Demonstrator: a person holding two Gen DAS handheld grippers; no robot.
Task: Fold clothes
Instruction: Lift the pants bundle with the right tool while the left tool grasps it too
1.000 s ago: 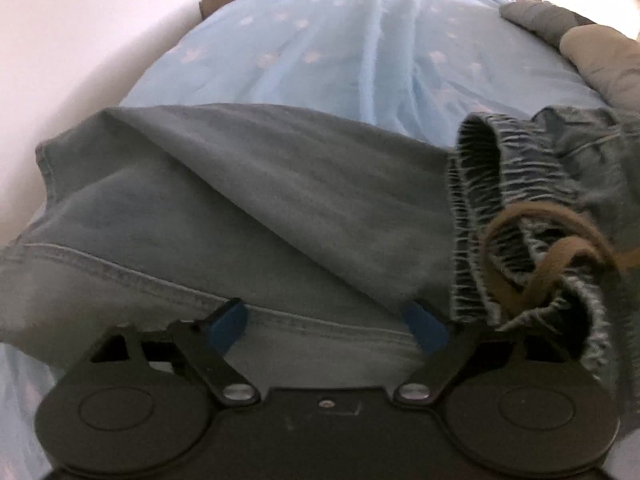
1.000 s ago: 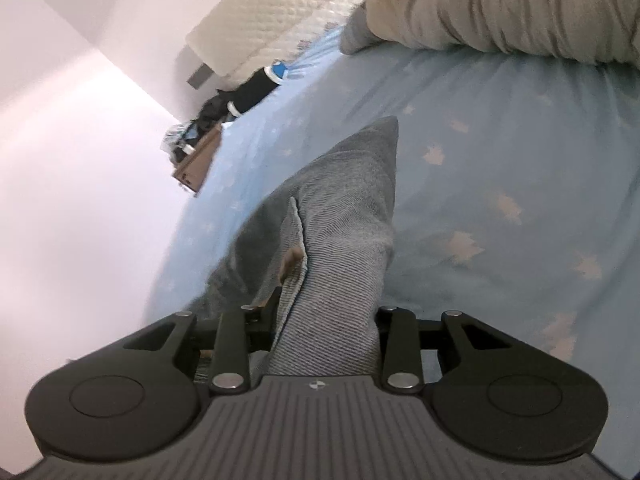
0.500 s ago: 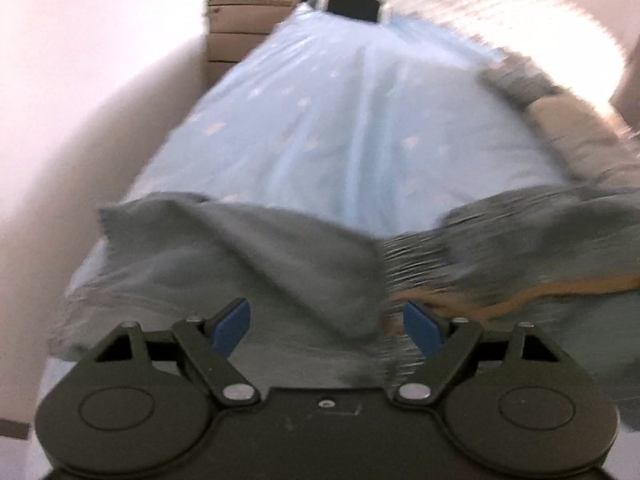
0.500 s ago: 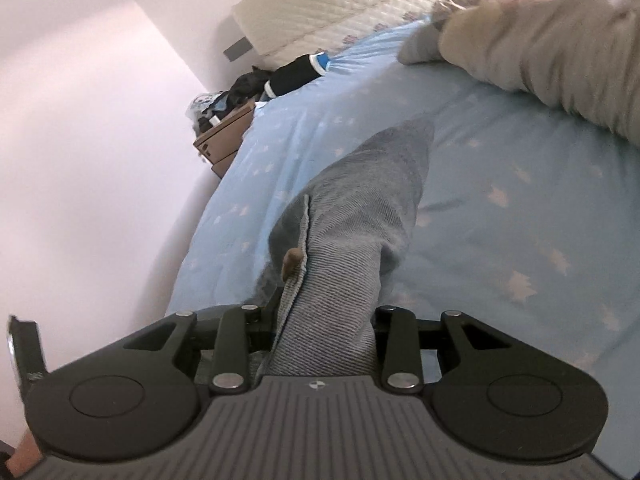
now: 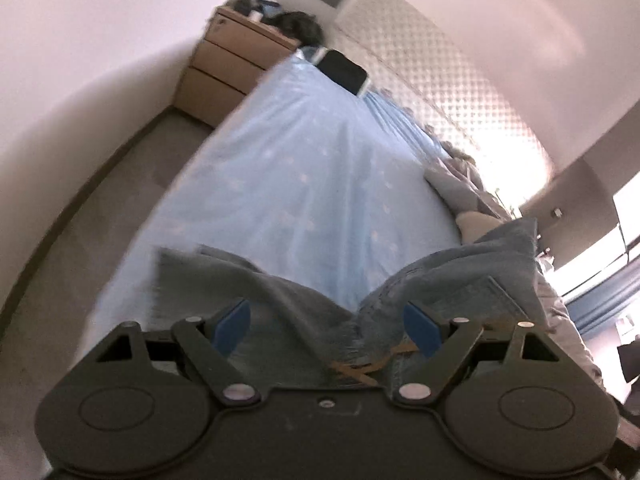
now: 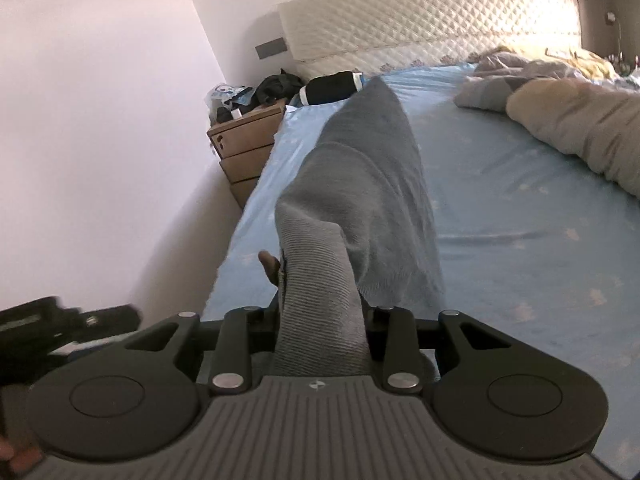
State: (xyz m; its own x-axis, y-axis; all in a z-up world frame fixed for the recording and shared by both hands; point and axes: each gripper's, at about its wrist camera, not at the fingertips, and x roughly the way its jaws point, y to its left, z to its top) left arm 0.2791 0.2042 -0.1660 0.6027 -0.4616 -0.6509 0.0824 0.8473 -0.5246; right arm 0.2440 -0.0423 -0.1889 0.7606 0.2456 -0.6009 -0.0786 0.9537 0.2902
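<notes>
Grey-blue jeans (image 5: 288, 304) hang between both grippers above the light blue bed sheet (image 5: 312, 168). My left gripper (image 5: 326, 324) has its blue pads (image 5: 232, 324) set wide, shut on the bunched waistband, with the brown drawstring (image 5: 360, 368) deep between the jaws. In the right wrist view my right gripper (image 6: 320, 320) is shut on a thick fold of the jeans (image 6: 360, 184), which hides its fingertips. From there the cloth runs forward, away from the gripper, over the sheet (image 6: 520, 208).
A wooden nightstand (image 6: 248, 144) with clutter stands at the bed's far left corner, beside a black bundle (image 6: 332, 88). Grey-beige bedding (image 6: 580, 120) lies along the right side. A quilted headboard (image 6: 420, 16) closes the far end. Floor (image 5: 92, 200) runs along the bed's left.
Both grippers have risen and swung with the jeans, which have come up off the sheet. The left jaws have narrowed a little on the waistband. More of the room shows.
</notes>
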